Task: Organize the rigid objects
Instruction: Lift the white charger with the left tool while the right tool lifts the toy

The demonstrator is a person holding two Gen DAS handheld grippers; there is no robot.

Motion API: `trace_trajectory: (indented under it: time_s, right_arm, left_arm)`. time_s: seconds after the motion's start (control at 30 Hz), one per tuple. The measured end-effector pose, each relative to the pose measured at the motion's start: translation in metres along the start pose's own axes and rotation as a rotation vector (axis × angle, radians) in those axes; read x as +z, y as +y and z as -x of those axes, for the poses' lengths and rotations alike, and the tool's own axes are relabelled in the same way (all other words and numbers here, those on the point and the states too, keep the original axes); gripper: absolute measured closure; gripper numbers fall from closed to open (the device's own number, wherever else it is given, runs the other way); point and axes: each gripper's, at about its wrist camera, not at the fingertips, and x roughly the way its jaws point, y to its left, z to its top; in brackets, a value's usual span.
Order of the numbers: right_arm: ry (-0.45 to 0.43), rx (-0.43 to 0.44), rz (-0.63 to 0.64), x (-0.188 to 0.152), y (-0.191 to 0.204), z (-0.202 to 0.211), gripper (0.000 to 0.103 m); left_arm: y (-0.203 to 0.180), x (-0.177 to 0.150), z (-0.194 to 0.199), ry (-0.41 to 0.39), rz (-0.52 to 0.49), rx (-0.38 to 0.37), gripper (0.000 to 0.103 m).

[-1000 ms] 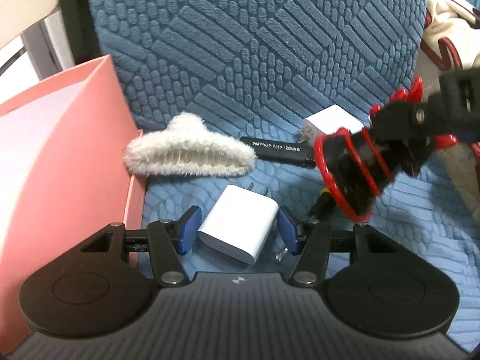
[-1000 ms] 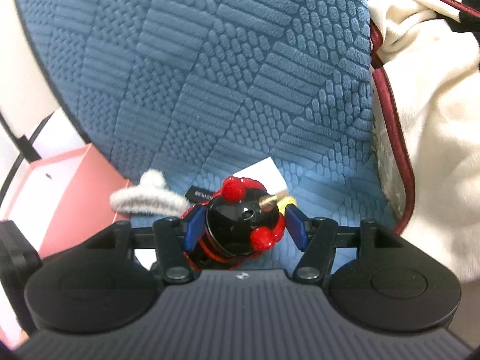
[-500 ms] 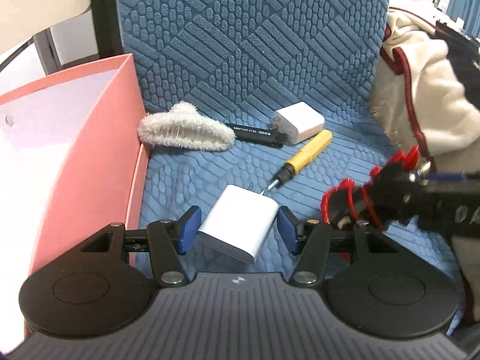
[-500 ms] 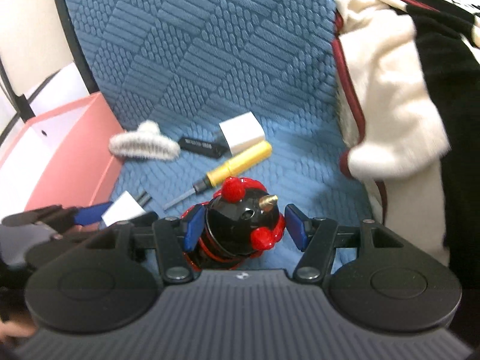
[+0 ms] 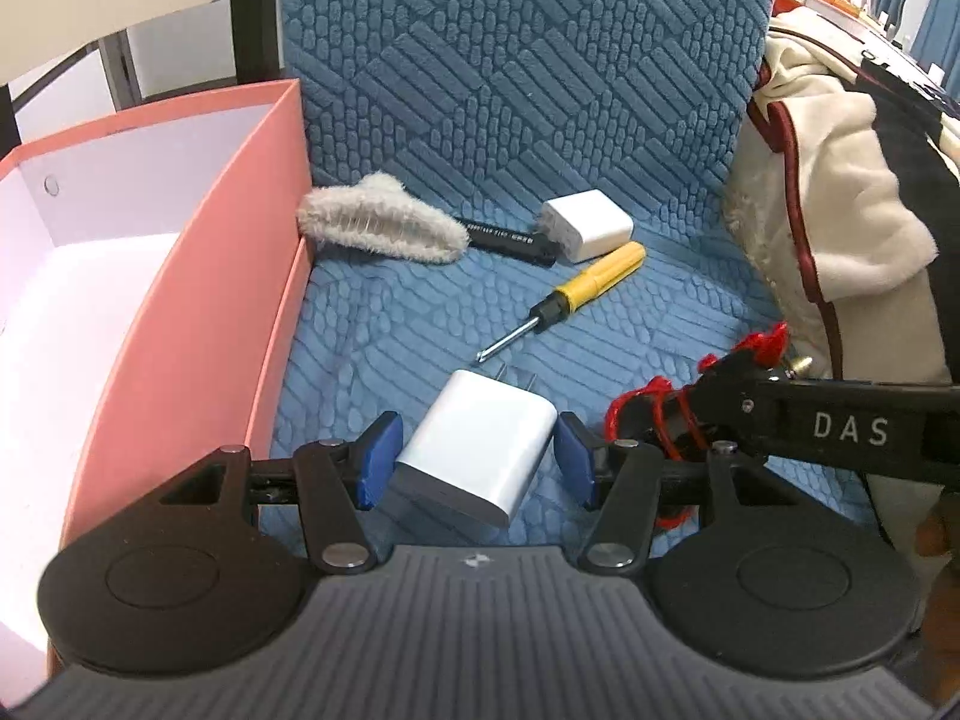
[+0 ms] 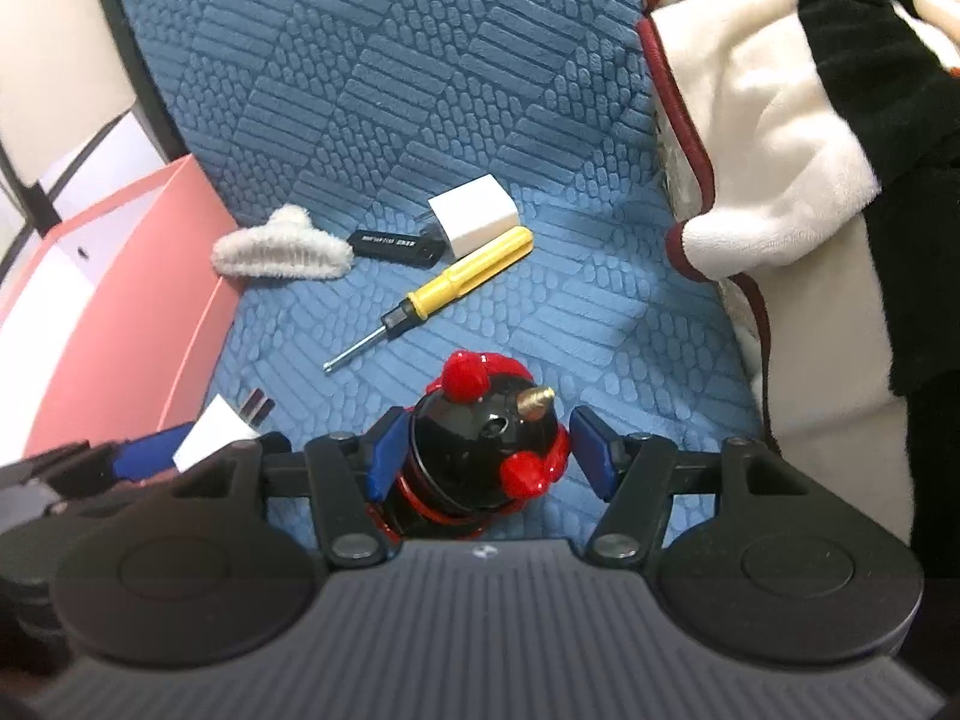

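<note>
My left gripper (image 5: pixel 474 459) is shut on a white wall charger (image 5: pixel 477 456), held above the blue seat; its prongs point forward. My right gripper (image 6: pixel 489 450) is shut on a black and red figurine (image 6: pixel 486 450) with a small brass tip. In the left wrist view the right gripper and figurine (image 5: pixel 660 414) sit just right of the charger. On the seat lie a yellow screwdriver (image 5: pixel 576 294), a second white charger (image 5: pixel 588 223), a black stick (image 5: pixel 510 237) and a fluffy white hair clip (image 5: pixel 384 222).
A pink open box (image 5: pixel 198 324) with a white inside stands at the left against the blue quilted seat (image 5: pixel 390 354). A cream, red and black garment (image 5: pixel 840 210) is heaped at the right. The seat back (image 5: pixel 528 60) rises behind the objects.
Both grippers have pulled back and up from the seat with their objects. The right gripper moved right and nearer, uncovering the screwdriver. More of the pink box shows.
</note>
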Motion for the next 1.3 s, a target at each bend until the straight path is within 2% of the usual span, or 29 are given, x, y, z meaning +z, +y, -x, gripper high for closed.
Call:
trace_trajectory:
  time_s: [0.2,0.5,0.63,0.83,0.93,1.13,1.3]
  right_arm:
    - [0.064,0.13,-0.158,0.004,-0.019,-0.012,0.033]
    - [0.12,0.185,-0.223,0.001,-0.02,-0.028,0.034]
    - [0.099,0.179,-0.192,0.002,-0.014,-0.028,0.041]
    - [0.072,0.135,-0.124,0.003,-0.006,-0.021,0.042]
    - [0.052,0.14,-0.134,0.002,-0.006,-0.008,0.042]
    - [0.037,0.118,-0.159,-0.002,-0.008,0.014,0.042]
    - [0.005,0.135,-0.136,-0.002,-0.001,0.037,0.042]
  left_arm:
    - [0.003,0.006,-0.005,-0.003,0.017,0.013,0.041]
    - [0.008,0.008,-0.011,0.0,0.027,0.03,0.041]
    - [0.01,0.009,-0.01,-0.002,0.037,0.027,0.041]
    - [0.013,0.01,-0.006,-0.011,0.053,0.014,0.041]
    - [0.011,0.007,-0.001,-0.019,0.036,0.024,0.041]
    - [0.012,0.004,0.012,-0.025,0.039,-0.003,0.041]
    - [0.01,0.008,0.039,-0.059,0.017,-0.032,0.041]
